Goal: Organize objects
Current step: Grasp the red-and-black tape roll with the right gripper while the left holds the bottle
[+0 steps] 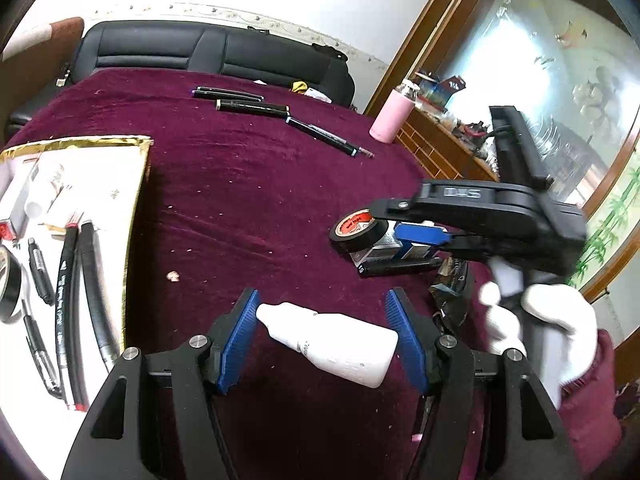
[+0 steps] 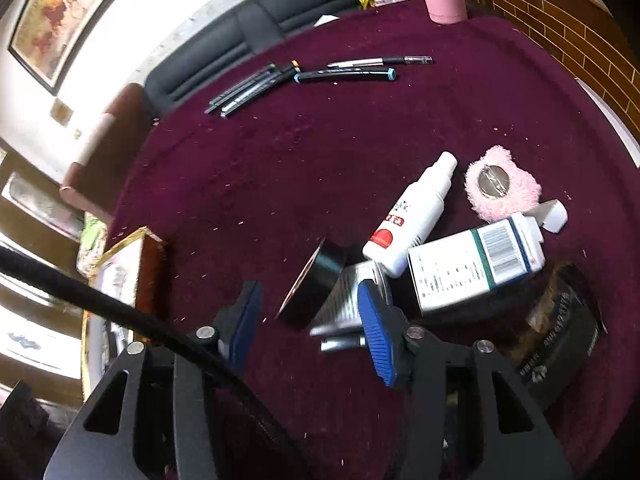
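Observation:
My left gripper (image 1: pixel 324 300) is shut on a small white dropper bottle (image 1: pixel 340 344), held lengthwise with one blue pad on its cap and the other on its base, above the maroon cloth. To the right, a hand in a white glove (image 1: pixel 540 320) holds my right gripper (image 1: pixel 394 222) over a black tape roll (image 1: pixel 358 232) and a silver box. In the right wrist view the tape roll (image 2: pixel 312 288) stands tilted on edge between the open fingers of my right gripper (image 2: pixel 308 286). Cloth shows between the roll and the left pad (image 2: pixel 246 320).
A gold-rimmed white tray (image 1: pixel 80 146) at the left holds black hoses, tape and pens. Several markers (image 1: pixel 252 106) lie at the back beside a pink bottle (image 1: pixel 390 114). A spray bottle (image 2: pixel 412 216), a barcoded white box (image 2: pixel 476 264), a pink fluffy pad (image 2: pixel 502 188) and a dark packet (image 2: pixel 560 340) crowd the right.

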